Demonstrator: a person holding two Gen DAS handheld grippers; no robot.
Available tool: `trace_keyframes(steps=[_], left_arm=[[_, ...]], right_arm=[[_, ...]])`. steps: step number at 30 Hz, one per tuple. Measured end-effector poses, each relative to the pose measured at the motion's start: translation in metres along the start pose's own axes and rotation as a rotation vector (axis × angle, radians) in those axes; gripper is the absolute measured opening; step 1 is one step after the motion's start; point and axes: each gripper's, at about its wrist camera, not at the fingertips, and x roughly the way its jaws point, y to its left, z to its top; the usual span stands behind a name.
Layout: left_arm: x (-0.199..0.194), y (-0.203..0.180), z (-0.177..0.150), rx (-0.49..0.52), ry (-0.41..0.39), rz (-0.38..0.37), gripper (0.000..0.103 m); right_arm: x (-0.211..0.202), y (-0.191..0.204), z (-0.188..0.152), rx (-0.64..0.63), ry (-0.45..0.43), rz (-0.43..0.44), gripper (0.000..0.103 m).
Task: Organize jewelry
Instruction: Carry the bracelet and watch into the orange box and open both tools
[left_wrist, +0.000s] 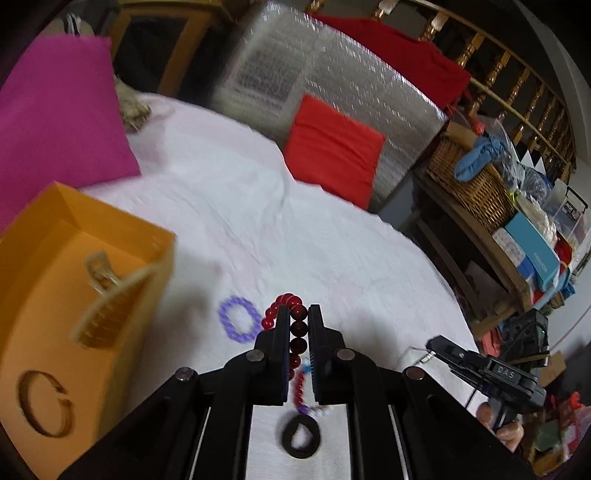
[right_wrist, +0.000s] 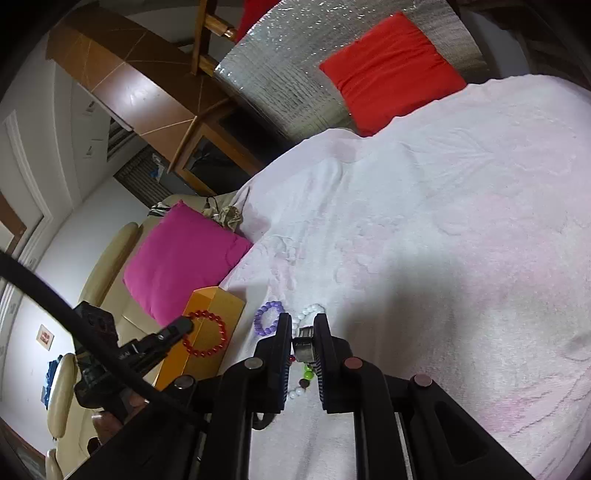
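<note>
While gripper (left_wrist: 298, 325) pinches round, glossy red beads (left_wrist: 291, 306) — taut.

White bedspread (right_wrist: 443, 221) covers the bed, magenta pillow (right_wrist: 181, 258) at one edge, red cushion (right_wrist: 391, 66) leaning on silver bubble-wrapped bulk (left_wrist: 332, 74), wicker basket (left_wrist: 476, 184) among clutter on a wooden shelf beside the bed.

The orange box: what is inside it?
Inside the orange box lie a gold hair clip and a comb. Its walls and the comb hide the rest of the bottom.
</note>
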Motion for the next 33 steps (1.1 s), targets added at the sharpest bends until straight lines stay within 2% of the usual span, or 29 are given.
trace_keyframes(steps=[7, 14, 19, 26, 29, 33], left_arm=[[-0.021, 0.031, 0.010, -0.055, -0.068, 0.048, 0.009], [-0.035, 0.063, 0.017, -0.123, -0.087, 0.101, 0.009], [-0.040, 0.091, 0.018, -0.178, -0.080, 0.177, 0.009], [-0.039, 0.137, 0.019, -0.293, -0.061, 0.278, 0.009], [-0.038, 0.151, 0.019, -0.322, -0.046, 0.353, 0.009], [-0.044, 0.171, 0.018, -0.389, -0.047, 0.376, 0.009]], right_arm=[[-0.003, 0.028, 0.002, -0.020, -0.009, 0.027, 0.014], [0.020, 0.085, 0.015, -0.092, 0.022, 0.034, 0.014], [0.064, 0.140, 0.030, -0.149, 0.073, 0.060, 0.014], [0.138, 0.202, 0.040, -0.171, 0.095, 0.117, 0.014], [0.170, 0.218, 0.035, -0.162, 0.123, 0.128, 0.014], [0.209, 0.230, 0.012, -0.158, 0.201, 0.125, 0.014]])
